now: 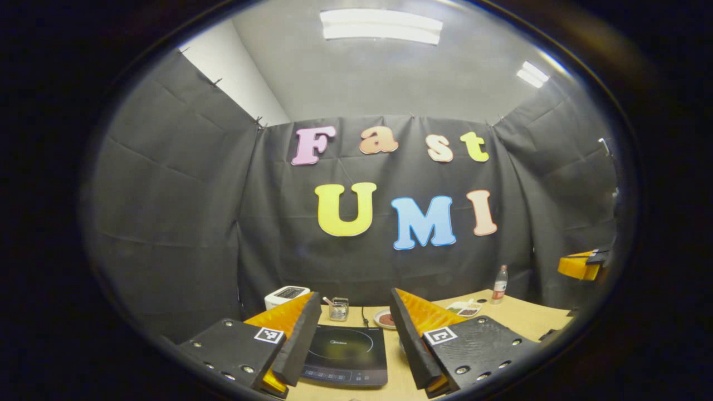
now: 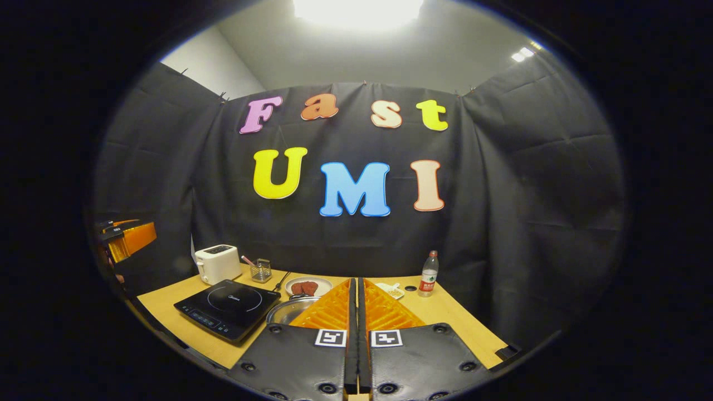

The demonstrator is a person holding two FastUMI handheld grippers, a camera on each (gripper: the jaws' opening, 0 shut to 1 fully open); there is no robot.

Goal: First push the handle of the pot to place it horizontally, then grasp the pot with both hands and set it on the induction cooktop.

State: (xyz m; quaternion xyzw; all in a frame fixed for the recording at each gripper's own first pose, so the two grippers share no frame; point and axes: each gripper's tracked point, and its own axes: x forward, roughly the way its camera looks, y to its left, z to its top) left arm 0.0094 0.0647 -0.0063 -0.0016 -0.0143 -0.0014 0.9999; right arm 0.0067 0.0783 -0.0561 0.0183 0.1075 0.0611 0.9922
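Left gripper view: you held the left gripper (image 1: 353,334) high with its jaws spread, framing the induction cooktop (image 1: 346,355) at bottom centre, likely readied for the two-handed grasp.

Right gripper view: your right gripper (image 2: 357,303) had its jaws pressed together, suited to pushing; the pot (image 2: 288,312) sat just left of them, beside the cooktop.

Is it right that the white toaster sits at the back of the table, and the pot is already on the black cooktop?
Not quite. The white toaster does sit at the back of the table, but the pot is beside the black cooktop, not on it. The right gripper view shows this.
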